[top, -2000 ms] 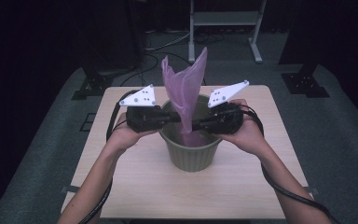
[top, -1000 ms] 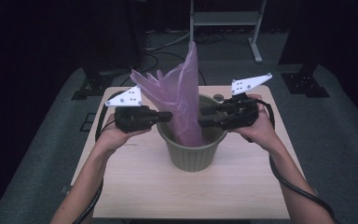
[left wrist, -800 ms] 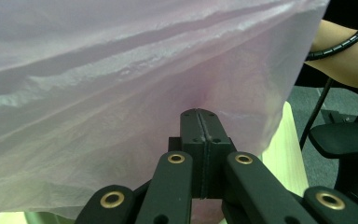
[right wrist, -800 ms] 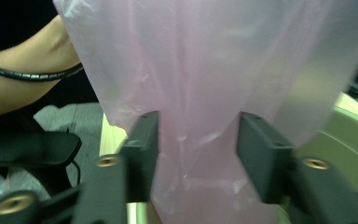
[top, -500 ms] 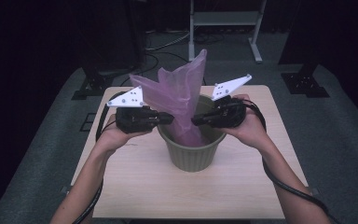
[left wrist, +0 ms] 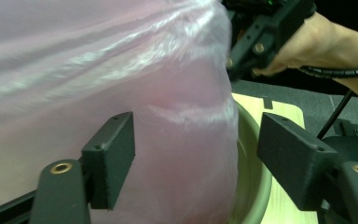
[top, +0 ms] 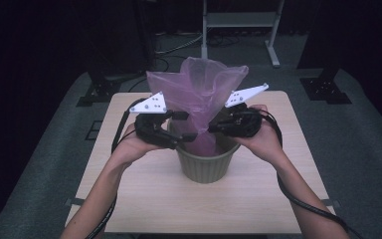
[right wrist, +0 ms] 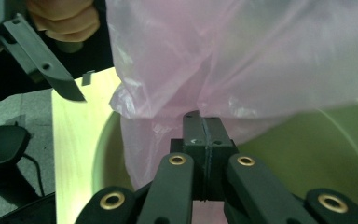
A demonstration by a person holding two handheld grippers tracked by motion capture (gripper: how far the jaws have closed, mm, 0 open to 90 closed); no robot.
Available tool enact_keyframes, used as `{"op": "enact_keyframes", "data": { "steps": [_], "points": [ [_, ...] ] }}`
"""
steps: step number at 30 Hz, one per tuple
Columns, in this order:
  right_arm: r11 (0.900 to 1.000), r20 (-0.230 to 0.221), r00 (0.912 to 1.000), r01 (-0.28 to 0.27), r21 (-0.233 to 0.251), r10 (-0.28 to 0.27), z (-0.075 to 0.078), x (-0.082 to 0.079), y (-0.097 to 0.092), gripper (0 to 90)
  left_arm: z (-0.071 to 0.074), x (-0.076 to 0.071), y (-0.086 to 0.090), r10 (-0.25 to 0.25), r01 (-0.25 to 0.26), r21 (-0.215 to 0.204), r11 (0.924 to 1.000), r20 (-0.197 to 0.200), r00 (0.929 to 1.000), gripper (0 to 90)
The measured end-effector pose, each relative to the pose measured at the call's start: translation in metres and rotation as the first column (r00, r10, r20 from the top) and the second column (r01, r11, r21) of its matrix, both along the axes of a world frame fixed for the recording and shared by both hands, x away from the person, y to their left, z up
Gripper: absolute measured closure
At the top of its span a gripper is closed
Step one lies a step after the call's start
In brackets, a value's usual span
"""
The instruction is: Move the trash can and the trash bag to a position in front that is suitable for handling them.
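A pale green bin (top: 204, 169) stands mid-table with a translucent pink bag (top: 204, 89) rising puffed from it. My left gripper (top: 188, 126) is at the bag's left side above the rim. Its jaws have just been opening. They stand wide in the left gripper view (left wrist: 196, 135), with the bag's (left wrist: 121, 70) film bulging between them, unpressed. My right gripper (top: 213, 128) meets the bag from the right. In the right gripper view its jaws (right wrist: 204, 122) are shut, and the bag's (right wrist: 261, 60) gathered edge is pinched at their tips over the bin (right wrist: 317, 154).
The light wooden table (top: 144, 199) has bare space in front of the bin. Cables trail from both grippers over the table's sides. Beyond it on the grey floor stand a metal frame (top: 238, 20) and black stand bases (top: 97, 92) (top: 326, 89).
My left gripper's jaws have opened and let go of the bag's left edge. The right gripper's jaws have shut on the bag. The bag's top has ballooned wider.
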State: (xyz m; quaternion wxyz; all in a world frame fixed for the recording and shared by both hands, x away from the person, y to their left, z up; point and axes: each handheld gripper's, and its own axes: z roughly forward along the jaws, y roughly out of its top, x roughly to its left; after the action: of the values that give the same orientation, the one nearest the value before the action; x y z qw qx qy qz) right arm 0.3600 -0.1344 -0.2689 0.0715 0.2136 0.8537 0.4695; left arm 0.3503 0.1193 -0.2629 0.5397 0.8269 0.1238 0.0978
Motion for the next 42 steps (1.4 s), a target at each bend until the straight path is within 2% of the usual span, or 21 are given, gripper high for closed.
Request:
{"op": "enact_keyframes", "data": {
  "steps": [3,7,9,11,14,17,19,22,24,27,29,30,31,32,33,35,36,41,42],
  "points": [
    [0.9999,0.005,0.9999,-0.009,-0.009,0.009,0.000,-0.005,0.006,90.0,-0.001,-0.002,-0.007,-0.017,0.017,-0.001,0.9998,-0.007,0.9998,21.5],
    [0.9999,0.001,0.9999,-0.016,0.003,0.016,0.001,-0.008,0.011,90.0,-0.003,-0.005,-0.013,-0.046,0.046,0.006,0.9989,-0.009,0.9989,19.7],
    [0.9999,-0.003,0.9999,-0.013,0.010,0.013,0.002,-0.008,0.011,90.0,-0.002,-0.005,-0.013,-0.033,0.033,0.008,0.9994,0.012,0.9994,21.6],
    [0.9996,-0.006,0.9997,-0.022,0.016,0.022,0.001,-0.008,0.011,90.0,0.000,-0.005,-0.011,-0.018,0.017,0.012,0.9998,0.033,0.9993,33.9],
    [0.9984,0.006,0.9988,-0.049,0.027,0.049,-0.001,-0.010,0.011,90.0,0.001,-0.005,-0.009,-0.009,0.008,0.006,0.9999,0.047,0.9989,57.0],
    [0.9980,-0.014,0.9984,-0.054,0.032,0.054,-0.002,-0.012,0.012,90.0,0.001,-0.006,-0.007,-0.005,0.004,0.014,0.9999,0.080,0.9968,80.4],
    [0.9970,-0.027,0.9973,-0.067,0.039,0.068,-0.003,-0.014,0.011,87.7,0.001,-0.006,-0.005,-0.012,0.012,0.000,0.9999,0.079,0.9968,87.6],
    [0.9922,-0.035,0.9926,-0.114,0.049,0.116,-0.006,-0.014,0.007,76.0,0.001,-0.007,0.001,-0.030,0.030,-0.006,0.9995,0.083,0.9961,89.0],
    [0.9933,-0.051,0.9926,-0.108,0.042,0.110,-0.007,-0.015,-0.001,73.1,0.002,-0.009,0.006,-0.040,0.042,-0.019,0.9990,0.086,0.9955,89.1],
    [0.9937,-0.029,0.9952,-0.091,0.066,0.093,-0.008,-0.008,-0.017,70.8,0.003,-0.009,0.014,-0.051,0.054,-0.037,0.9979,0.084,0.9952,89.1],
    [0.9966,-0.031,0.9988,-0.036,0.074,0.039,-0.008,-0.003,-0.027,70.6,0.003,-0.010,0.018,-0.064,0.068,-0.049,0.9965,0.084,0.9944,89.0],
    [0.9966,-0.030,0.9991,-0.028,0.078,0.030,-0.007,-0.001,-0.029,70.0,0.004,-0.011,0.019,-0.078,0.083,-0.054,0.9951,0.085,0.9934,89.0],
    [0.9974,-0.045,0.9990,0.003,0.072,0.001,-0.007,0.001,-0.031,69.9,0.004,-0.011,0.020,-0.089,0.093,-0.054,0.9941,0.085,0.9924,89.0],
    [0.9971,-0.008,0.9999,0.010,0.076,-0.010,-0.007,0.005,-0.031,69.4,0.005,-0.012,0.020,-0.100,0.104,-0.052,0.9932,0.084,0.9915,89.0],
    [0.9975,0.007,0.9999,0.011,0.070,-0.011,-0.007,0.009,-0.032,69.2,0.005,-0.013,0.019,-0.112,0.116,-0.046,0.9921,0.083,0.9902,89.0],
    [0.9948,0.015,0.9991,0.039,0.094,-0.041,-0.007,0.013,-0.031,68.2,0.005,-0.014,0.018,-0.149,0.153,-0.045,0.9873,0.083,0.9854,89.0],
    [0.9951,0.037,0.9986,0.035,0.092,-0.039,-0.007,0.017,-0.031,68.1,0.005,-0.014,0.017,-0.169,0.173,-0.047,0.9838,0.078,0.9826,89.0],
    [0.9867,0.043,0.9973,0.052,0.154,-0.059,-0.003,0.021,-0.024,66.0,0.002,-0.014,0.015,-0.253,0.255,-0.044,0.9658,0.053,0.9660,88.7],
    [0.9838,0.047,0.9967,0.058,0.170,-0.067,-0.001,0.022,-0.023,65.9,0.002,-0.013,0.015,-0.255,0.257,-0.045,0.9652,0.047,0.9657,88.2]
  ]
}}
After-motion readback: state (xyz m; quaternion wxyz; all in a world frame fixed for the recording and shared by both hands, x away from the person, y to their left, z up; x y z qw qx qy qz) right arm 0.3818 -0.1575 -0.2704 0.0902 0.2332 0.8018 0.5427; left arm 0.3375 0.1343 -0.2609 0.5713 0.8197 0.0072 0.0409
